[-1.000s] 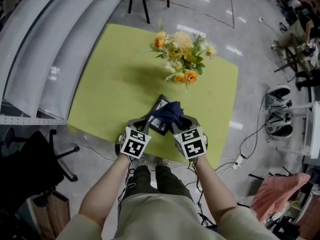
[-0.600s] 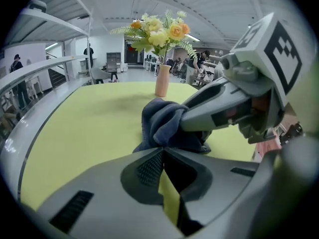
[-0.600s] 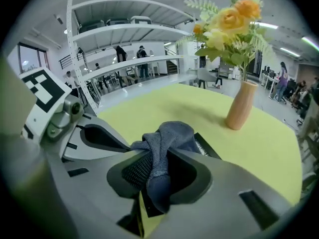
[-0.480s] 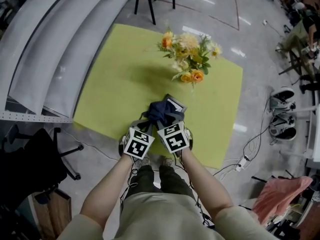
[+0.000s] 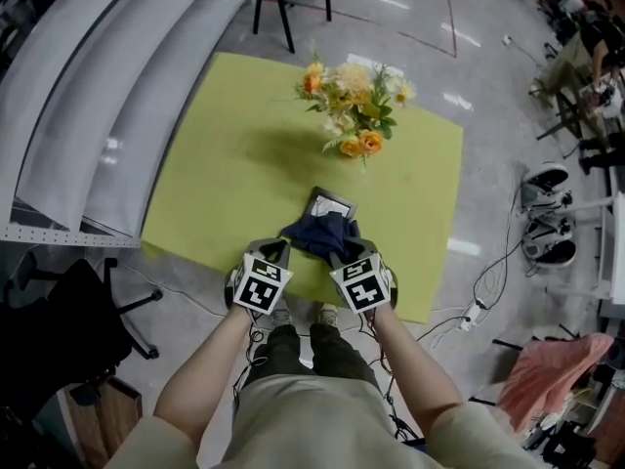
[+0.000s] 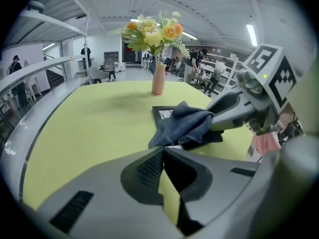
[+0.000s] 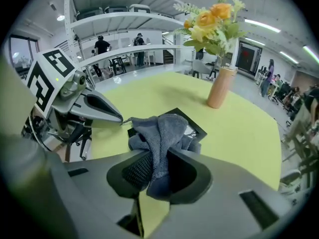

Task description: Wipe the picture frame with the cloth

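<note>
The right tongs (image 7: pixel 158 159) were clamped on the dark blue cloth (image 7: pixel 160 128), which lay bunched over the picture frame (image 5: pixel 332 205) lying flat on the green tabletop (image 5: pixel 234 154). The left tongs (image 6: pixel 162 154) were closed on nothing, near the frame's edge.

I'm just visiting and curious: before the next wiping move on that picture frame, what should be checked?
1. Cloth held by right gripper: ok, jaws shut on it.
2. Cloth touching picture frame: ok, draped over it.
3. Frame flat on table: ok.
4. Left gripper steadying frame: not ok, jaws shut, empty.
5. Vase out of the way: ok, stands beyond the frame.
6. Frame clean: cannot tell, mostly covered.
</note>
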The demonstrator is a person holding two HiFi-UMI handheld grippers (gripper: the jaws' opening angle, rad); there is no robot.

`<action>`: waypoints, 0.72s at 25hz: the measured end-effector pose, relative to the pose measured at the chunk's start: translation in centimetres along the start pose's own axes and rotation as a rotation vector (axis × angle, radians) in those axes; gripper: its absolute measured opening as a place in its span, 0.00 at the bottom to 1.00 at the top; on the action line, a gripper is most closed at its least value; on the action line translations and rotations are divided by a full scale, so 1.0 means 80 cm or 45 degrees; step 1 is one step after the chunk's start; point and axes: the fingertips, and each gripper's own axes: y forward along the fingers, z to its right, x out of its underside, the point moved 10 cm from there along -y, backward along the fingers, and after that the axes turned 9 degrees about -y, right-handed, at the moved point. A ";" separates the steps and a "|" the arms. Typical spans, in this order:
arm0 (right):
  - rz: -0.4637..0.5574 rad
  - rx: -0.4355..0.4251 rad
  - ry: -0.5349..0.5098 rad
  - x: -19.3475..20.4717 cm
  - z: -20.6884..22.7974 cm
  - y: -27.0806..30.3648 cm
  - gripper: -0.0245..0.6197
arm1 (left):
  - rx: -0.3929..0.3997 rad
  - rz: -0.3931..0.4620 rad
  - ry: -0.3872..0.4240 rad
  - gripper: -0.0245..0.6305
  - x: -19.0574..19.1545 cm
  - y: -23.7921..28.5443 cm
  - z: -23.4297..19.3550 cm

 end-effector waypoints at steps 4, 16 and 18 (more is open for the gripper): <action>0.028 0.030 0.095 0.009 0.011 -0.045 0.19 | -0.013 0.035 0.015 0.05 -0.005 -0.022 0.002; 0.474 0.165 0.184 -0.026 0.029 -0.207 0.19 | -0.007 0.355 -0.041 0.05 -0.073 -0.140 0.024; 0.536 0.196 0.167 -0.038 0.028 -0.237 0.19 | -0.006 0.414 -0.011 0.05 -0.088 -0.163 0.029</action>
